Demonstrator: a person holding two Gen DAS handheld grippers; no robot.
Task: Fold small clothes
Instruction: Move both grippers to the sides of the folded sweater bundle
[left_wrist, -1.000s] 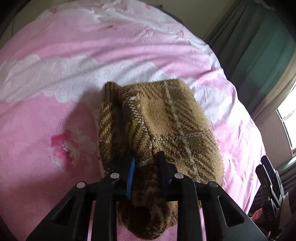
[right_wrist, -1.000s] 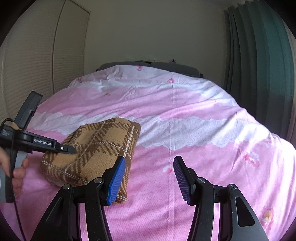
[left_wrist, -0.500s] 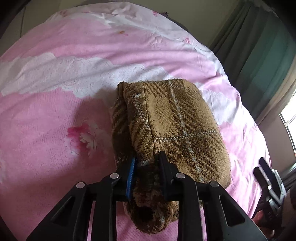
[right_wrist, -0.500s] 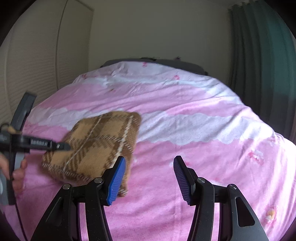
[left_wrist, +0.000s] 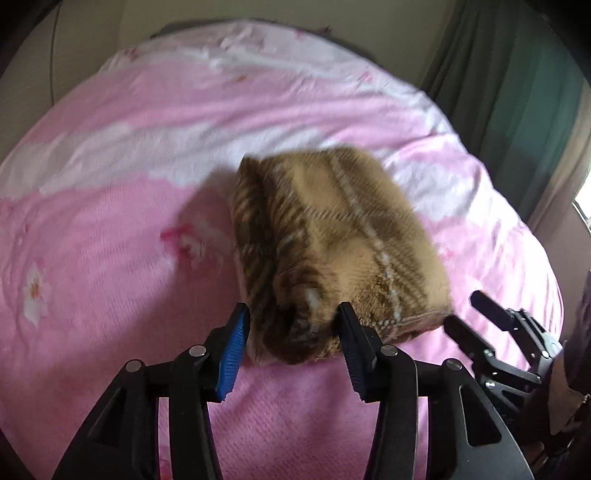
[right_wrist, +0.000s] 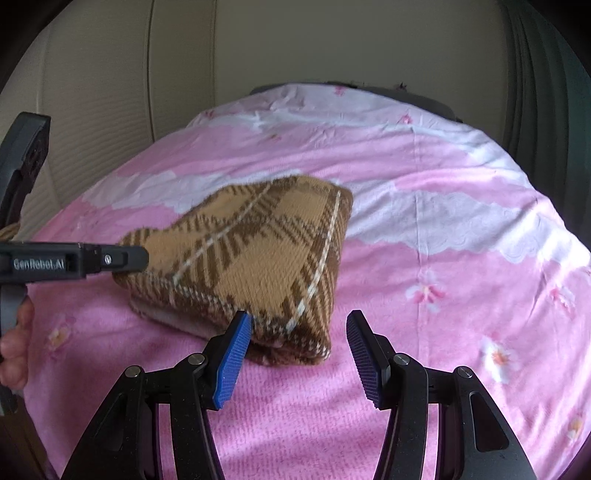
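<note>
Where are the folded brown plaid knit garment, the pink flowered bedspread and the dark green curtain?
Folded brown plaid knit garment (right_wrist: 251, 258), right wrist view, top face.
Pink flowered bedspread (right_wrist: 443, 295), right wrist view, bare part.
Dark green curtain (left_wrist: 517, 85), left wrist view, middle folds.

Both wrist cameras look steeply down, close over the bed (left_wrist: 110, 295); both share the folded garment (right_wrist: 258, 258)

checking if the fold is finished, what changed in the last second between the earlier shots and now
The left gripper, clamped on the near edge of the folded brown plaid garment a second ago, is opening its jaws and letting go; the cloth still lies between them. The right gripper has dropped closer to the garment, still open and empty. The garment stays folded on the pink bedspread.
</note>
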